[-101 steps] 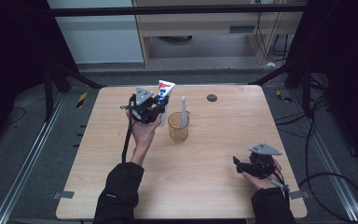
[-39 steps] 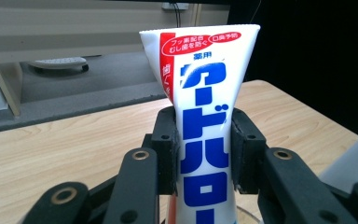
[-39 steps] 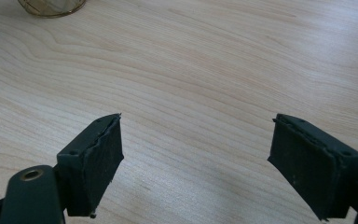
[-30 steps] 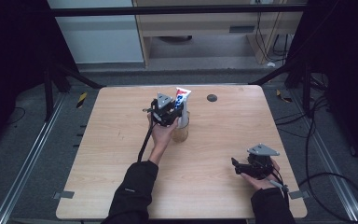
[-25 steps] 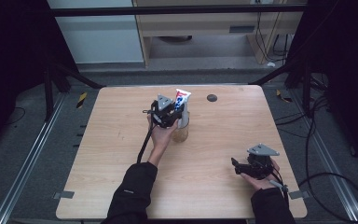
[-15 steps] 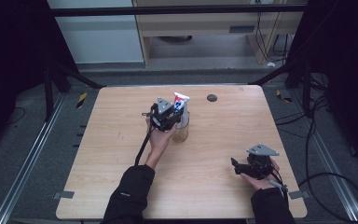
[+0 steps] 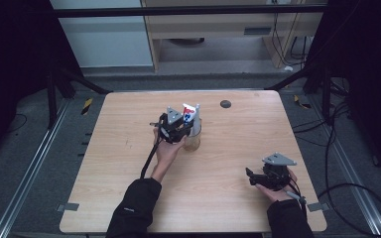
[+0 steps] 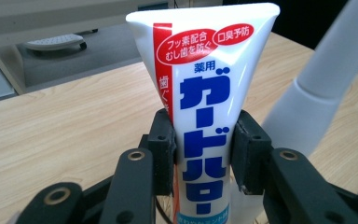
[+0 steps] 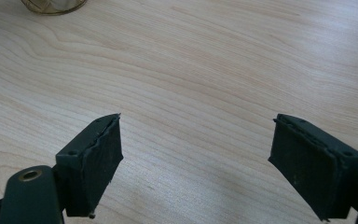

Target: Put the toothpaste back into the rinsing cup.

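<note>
A white toothpaste tube (image 8: 205, 93) with red and blue print stands upright between the pads (image 8: 164, 140) of my left gripper (image 8: 205, 149), which touch it on both sides. From above, the tube (image 7: 191, 112) sticks up out of a clear amber cup (image 7: 192, 142) at the table's middle, with my left gripper (image 7: 184, 129) against the cup's left side. A white toothbrush handle (image 8: 317, 88) leans beside the tube. My right gripper (image 7: 251, 177) hovers low over the front right of the table, jaws wide apart (image 9: 196, 158) with bare wood between them.
A small dark round thing (image 7: 225, 103) lies at the table's (image 7: 104, 198) far edge, right of centre. The cup's base (image 9: 51, 5) sits far ahead of the right gripper. A desk and cables stand beyond the table.
The left gripper carried the tube right from beside the cup to above it, then lowered it into the cup. The right gripper has stayed put.
</note>
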Demonstrator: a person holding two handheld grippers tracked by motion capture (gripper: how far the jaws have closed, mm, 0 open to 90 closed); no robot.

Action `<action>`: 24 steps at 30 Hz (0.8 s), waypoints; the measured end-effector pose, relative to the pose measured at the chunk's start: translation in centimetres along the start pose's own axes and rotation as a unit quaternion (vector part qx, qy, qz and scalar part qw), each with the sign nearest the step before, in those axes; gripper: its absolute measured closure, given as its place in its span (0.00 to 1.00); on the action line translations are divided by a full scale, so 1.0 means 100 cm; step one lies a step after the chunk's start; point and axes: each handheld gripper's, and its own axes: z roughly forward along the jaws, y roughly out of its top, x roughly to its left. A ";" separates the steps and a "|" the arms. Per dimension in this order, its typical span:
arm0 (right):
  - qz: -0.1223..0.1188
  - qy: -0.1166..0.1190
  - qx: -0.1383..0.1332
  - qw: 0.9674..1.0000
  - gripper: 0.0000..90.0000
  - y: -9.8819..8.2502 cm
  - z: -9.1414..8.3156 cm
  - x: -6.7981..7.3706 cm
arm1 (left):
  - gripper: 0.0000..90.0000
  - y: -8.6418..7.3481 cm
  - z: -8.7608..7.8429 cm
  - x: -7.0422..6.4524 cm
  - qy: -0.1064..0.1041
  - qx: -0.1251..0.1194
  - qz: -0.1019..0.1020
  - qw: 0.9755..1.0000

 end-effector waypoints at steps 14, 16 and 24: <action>0.000 -0.001 0.000 1.000 0.18 0.000 0.000 0.001 | 0.69 -0.007 -0.003 -0.003 0.005 0.028 0.013 1.000; -0.002 -0.001 0.000 1.000 0.18 0.000 0.000 0.001 | 0.68 -0.006 -0.004 -0.003 0.007 0.031 0.015 0.999; -0.002 -0.002 0.001 1.000 0.18 0.000 0.000 0.001 | 0.60 -0.001 -0.015 0.000 0.002 0.031 0.021 0.999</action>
